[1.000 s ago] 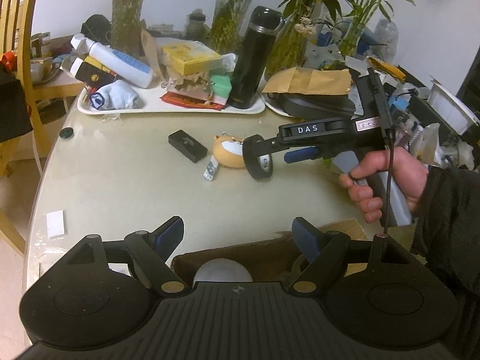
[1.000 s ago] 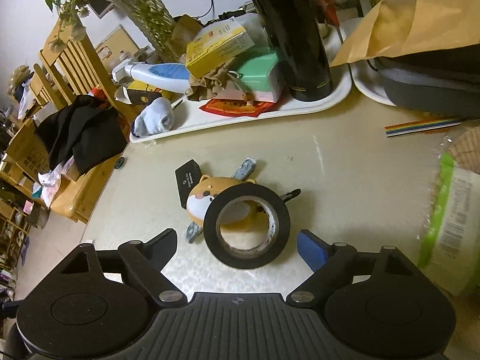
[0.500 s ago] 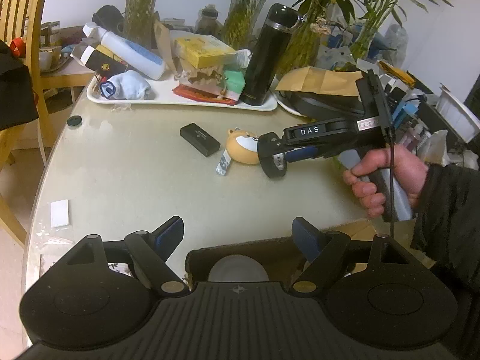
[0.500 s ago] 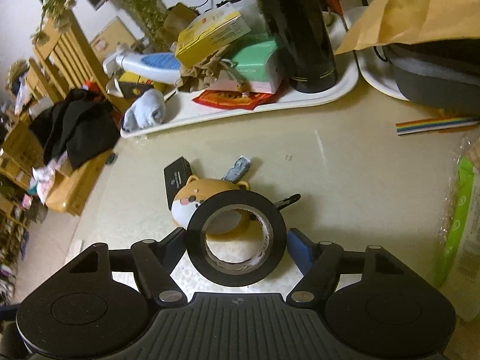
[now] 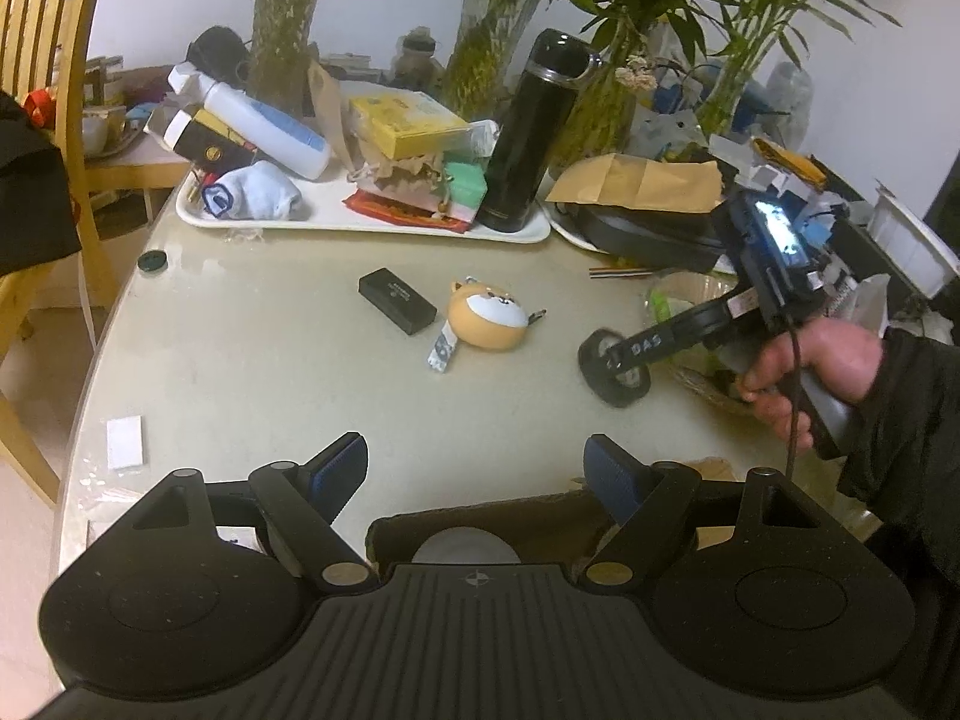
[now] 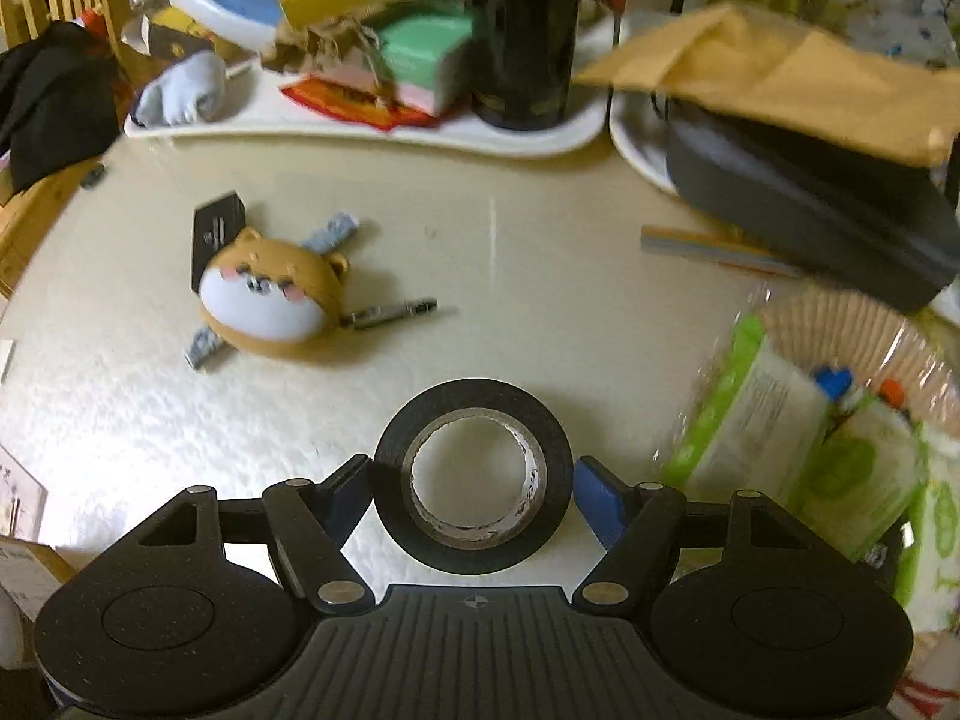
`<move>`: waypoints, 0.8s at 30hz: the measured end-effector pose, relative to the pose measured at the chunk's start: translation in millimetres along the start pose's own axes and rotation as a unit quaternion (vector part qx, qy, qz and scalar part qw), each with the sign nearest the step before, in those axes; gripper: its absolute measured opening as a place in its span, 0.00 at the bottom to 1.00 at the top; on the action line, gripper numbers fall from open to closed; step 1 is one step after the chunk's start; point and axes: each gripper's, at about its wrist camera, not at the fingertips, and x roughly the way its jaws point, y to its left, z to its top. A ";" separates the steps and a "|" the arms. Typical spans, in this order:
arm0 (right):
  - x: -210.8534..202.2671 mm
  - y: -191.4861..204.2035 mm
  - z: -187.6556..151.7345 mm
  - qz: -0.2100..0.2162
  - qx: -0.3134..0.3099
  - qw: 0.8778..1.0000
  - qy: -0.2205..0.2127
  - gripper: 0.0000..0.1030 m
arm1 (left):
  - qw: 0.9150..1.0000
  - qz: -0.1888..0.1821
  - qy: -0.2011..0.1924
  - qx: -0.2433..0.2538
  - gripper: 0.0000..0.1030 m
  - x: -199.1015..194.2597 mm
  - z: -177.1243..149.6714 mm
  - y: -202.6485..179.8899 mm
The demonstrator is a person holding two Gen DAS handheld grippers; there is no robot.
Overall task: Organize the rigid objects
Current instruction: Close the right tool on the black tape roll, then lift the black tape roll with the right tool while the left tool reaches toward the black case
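Tape roll (image 5: pixel 616 367), black, sits at the tip of the right hand-held gripper (image 5: pixel 618 363) in the left wrist view, lifted off the cream tabletop (image 5: pixel 252 360); a hand (image 5: pixel 810 369) in a dark sleeve grips the handle, the tool slanting down toward the left; the left hand-held gripper (image 5: pixel 477 471) is spread wide with nothing between its blue pads, poised over an open cardboard box (image 5: pixel 480 525) with a white round object inside; a white tray (image 5: pixel 372 222) at the back carries a black flask (image 5: pixel 531 132), a yellow box (image 5: pixel 408 126), a white bottle (image 5: pixel 264 120) and a rolled sock (image 5: pixel 255 198); a dog-faced pouch (image 5: pixel 489 315) and a small black case (image 5: pixel 396 301) lie on the tabletop between. In the right wrist view the right hand-held gripper (image 6: pixel 474 486) points steeply down, its jaws having just closed in, both pads now pinching the tape roll (image 6: pixel 474 474) by its outer rim, hole toward the camera; the dog-faced pouch (image 6: pixel 270 297) lies to the upper left, a metal bit (image 6: pixel 393 312) just beside it; a basket (image 6: pixel 852 330) at right holds plastic-wrapped packets.
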 end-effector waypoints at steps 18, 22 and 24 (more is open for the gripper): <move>14.0 7.8 -6.6 -0.012 0.004 1.000 -0.004 0.73 | 1.000 0.002 0.000 -0.002 0.77 6.7 2.7 -2.2; 12.7 8.5 -6.8 -0.013 0.004 1.000 -0.005 0.73 | 1.000 0.004 0.000 0.002 0.77 8.3 6.2 -3.1; 10.4 10.3 -5.9 -0.013 0.000 1.000 -0.007 0.73 | 1.000 0.009 -0.001 0.003 0.77 7.4 7.5 -2.0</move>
